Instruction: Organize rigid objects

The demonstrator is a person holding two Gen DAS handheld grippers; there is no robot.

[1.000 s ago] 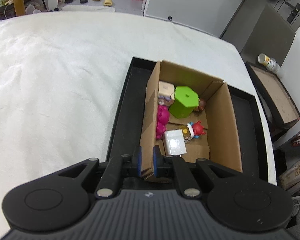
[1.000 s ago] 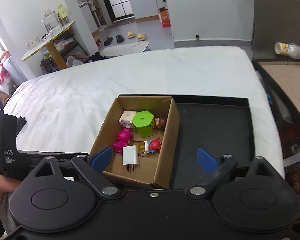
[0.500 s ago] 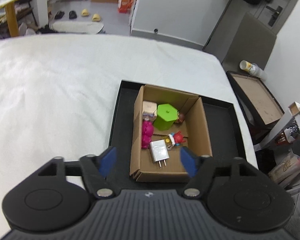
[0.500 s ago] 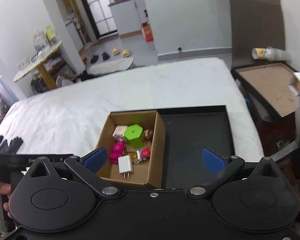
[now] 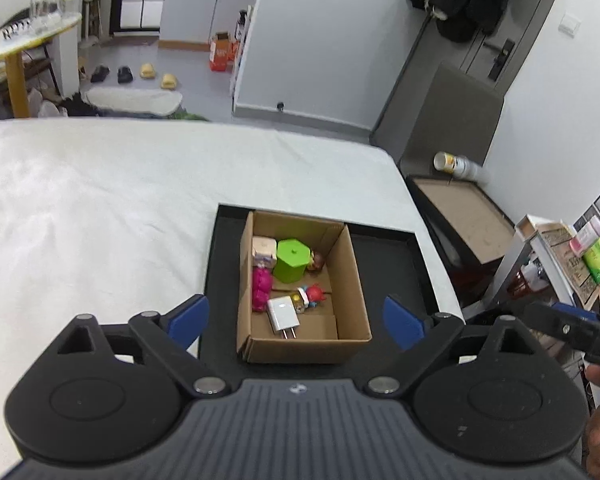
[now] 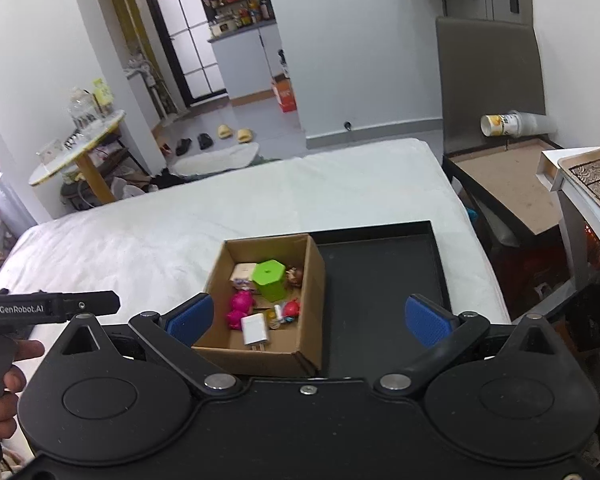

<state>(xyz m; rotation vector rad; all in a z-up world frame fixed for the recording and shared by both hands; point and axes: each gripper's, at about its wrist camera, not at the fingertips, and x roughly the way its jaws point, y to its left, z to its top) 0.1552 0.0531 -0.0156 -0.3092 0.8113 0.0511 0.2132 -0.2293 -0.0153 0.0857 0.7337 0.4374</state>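
— How far along are you with the tidying?

— From what I see, nearly done, I'd judge. My left gripper [image 5: 296, 318] is spread wide with nothing between its blue pads, and my right gripper [image 6: 308, 318] is just as wide and just as empty. Both hang above the near edge of the flat black rectangular tray [image 5: 384, 256], touching nothing.

— And the things themselves?

— All gathered in the open brown cardboard box [image 5: 350, 276], which sits in the left part of the tray on the white bed cover [image 5: 100, 200]. Nearest me lies the white plug-in charger block [image 5: 283, 313], flat on the box floor. Just beyond it is the small red and white toy figure [image 5: 311, 294], with the bright pink toy figure [image 5: 261, 285] against the left wall. Further back stands the green hexagonal plastic container [image 5: 293, 260], upright, with the pale cream little box [image 5: 264, 247] beside it in the far left corner and a small brown figure [image 5: 317, 261] at its right. I see no loose item on the tray or the cover, so little seems left.

— Which way does the box run?

— Its long axis runs away from me, near to far, mouth facing up. The charger lies roughly along that line, its prongs pointing back towards me.
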